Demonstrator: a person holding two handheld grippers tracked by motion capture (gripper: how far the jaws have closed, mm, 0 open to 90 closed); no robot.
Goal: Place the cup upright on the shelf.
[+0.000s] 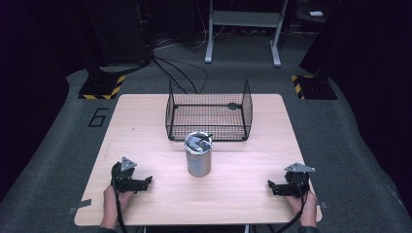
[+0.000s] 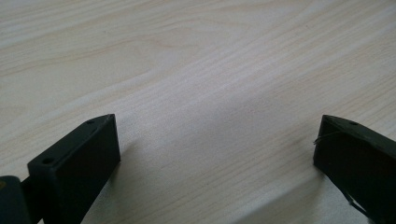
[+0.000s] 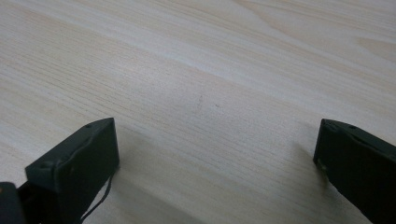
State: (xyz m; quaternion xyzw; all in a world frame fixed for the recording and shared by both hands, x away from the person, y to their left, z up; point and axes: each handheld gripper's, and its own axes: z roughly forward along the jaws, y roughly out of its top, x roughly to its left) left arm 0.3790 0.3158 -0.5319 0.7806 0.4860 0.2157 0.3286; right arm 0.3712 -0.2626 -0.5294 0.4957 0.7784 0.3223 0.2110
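**One cup, one basket, two grippers**

We count one metal cup (image 1: 198,155) upright mid-table (image 1: 243,194), long axis vertical, mouth up, just in front of one empty wire basket (image 1: 209,110). Our left gripper (image 1: 141,183) and right gripper (image 1: 276,187) rest near the front corners, jaws spread apart, holding nothing.

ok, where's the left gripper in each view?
High view: left gripper at the table's lower left, held in a hand.
Left gripper view: its own jaws rise at both bottom corners, wide apart.
Right gripper view: these jaws are the right gripper's.
Shared landmark: the pale wood tabletop.
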